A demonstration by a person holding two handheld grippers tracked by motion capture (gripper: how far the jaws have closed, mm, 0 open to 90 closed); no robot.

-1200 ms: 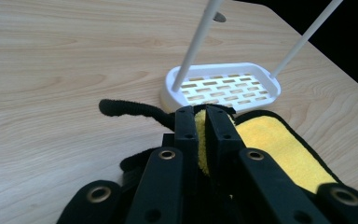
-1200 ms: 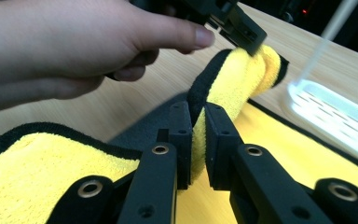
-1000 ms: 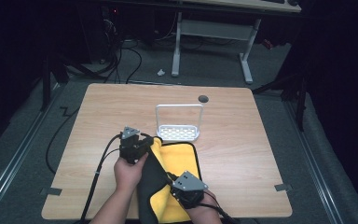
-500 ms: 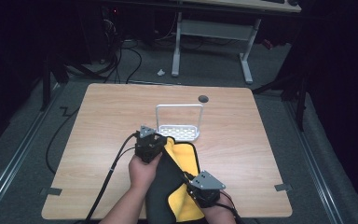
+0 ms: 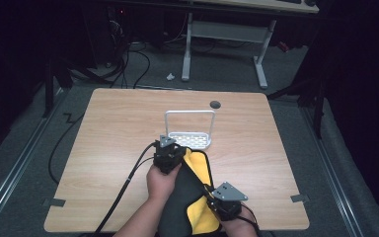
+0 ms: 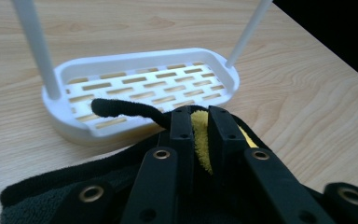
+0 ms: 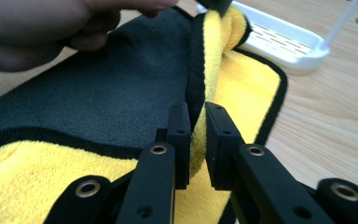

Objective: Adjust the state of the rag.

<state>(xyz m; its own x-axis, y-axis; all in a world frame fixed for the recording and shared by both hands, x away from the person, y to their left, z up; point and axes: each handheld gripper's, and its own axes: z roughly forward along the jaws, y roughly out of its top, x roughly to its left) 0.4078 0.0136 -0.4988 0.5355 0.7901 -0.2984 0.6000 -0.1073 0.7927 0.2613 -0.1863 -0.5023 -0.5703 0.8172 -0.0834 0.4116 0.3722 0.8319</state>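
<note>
Wooden desk (image 5: 113, 128) carries a yellow and black towel (image 5: 197, 197) at its near edge, folded, with the far end just beside a white slotted rack (image 5: 190, 139). The left tool (image 6: 199, 122) pinches the towel's far end, though its jaws have just been opening a little. The right tool (image 7: 196, 122) is closed on the towel's yellow fold nearer the person.
</note>
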